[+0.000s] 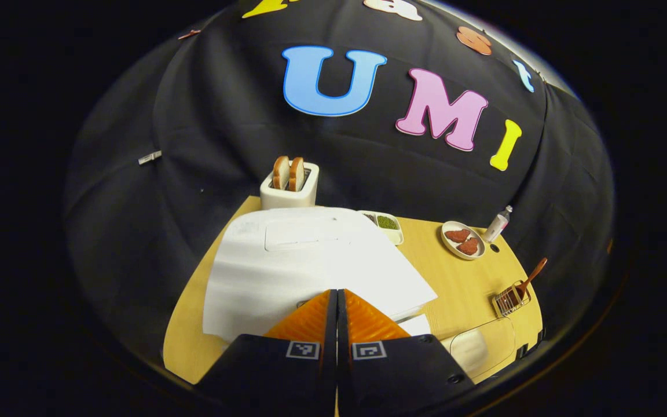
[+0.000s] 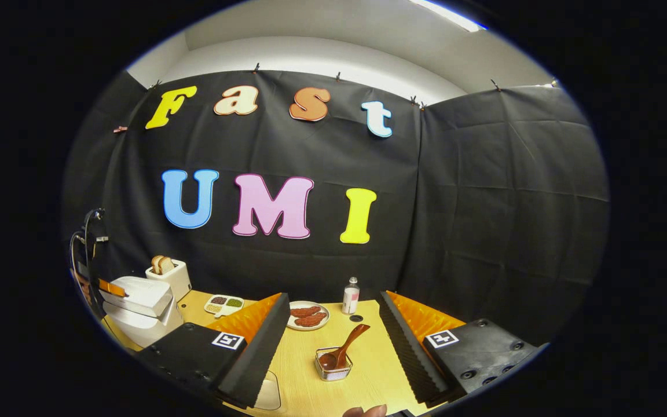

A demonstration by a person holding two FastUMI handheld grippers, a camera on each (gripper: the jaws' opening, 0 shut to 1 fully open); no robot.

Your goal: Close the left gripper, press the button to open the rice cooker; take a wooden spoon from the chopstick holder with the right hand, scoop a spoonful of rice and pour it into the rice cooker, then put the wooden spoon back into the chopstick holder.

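White rice cooker (image 1: 310,260) with lid down, right under and ahead of the left gripper (image 1: 337,301) in the left gripper view, fingers pressed together with nothing between them; toaster (image 1: 289,186) with bread beyond the cooker, compartment tray (image 1: 388,226) just right of it, wire chopstick holder (image 1: 512,298) with wooden spoon (image 1: 533,275) well off to the right on the table (image 1: 461,284). Spread wide and holding nothing in the right gripper view, right gripper (image 2: 333,341) above the holder (image 2: 333,365), spoon (image 2: 345,347) leaning in it between the fingers, plate (image 2: 309,315) and bottle (image 2: 351,295) farther ahead, cooker (image 2: 139,307) far left with the other gripper's tip (image 2: 110,288) at its lid.
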